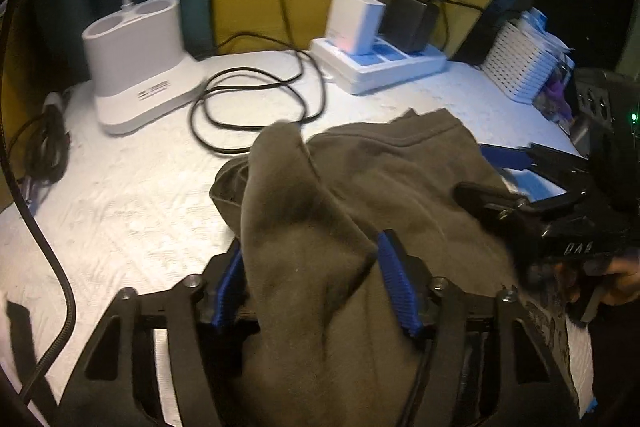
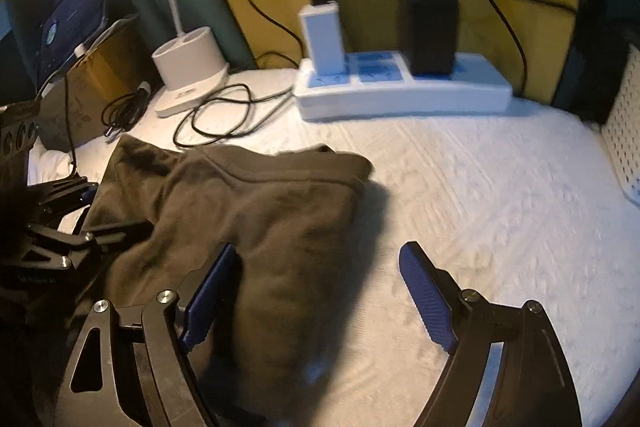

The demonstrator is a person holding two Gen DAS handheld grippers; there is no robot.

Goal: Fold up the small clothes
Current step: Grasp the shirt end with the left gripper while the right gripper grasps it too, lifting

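Observation:
A dark olive-brown small garment [image 1: 380,187] lies bunched on the white textured table cover [image 1: 132,195]. My left gripper [image 1: 312,259] is shut on a raised fold of the garment, cloth bulging between its blue pads [image 1: 394,279]. In the right wrist view the garment [image 2: 260,211] spreads from left to centre. My right gripper [image 2: 320,291] is open, its left pad [image 2: 208,299] against the garment's near edge, its right pad [image 2: 428,299] over bare cover. The right gripper also shows in the left wrist view [image 1: 532,211] at the garment's right side.
At the back stand a white lamp base [image 1: 136,67], a coiled black cable [image 1: 256,107], a white power strip [image 1: 376,63] with a white and a black charger, and a white perforated basket [image 1: 524,63]. A cardboard box [image 2: 100,75] is at the left.

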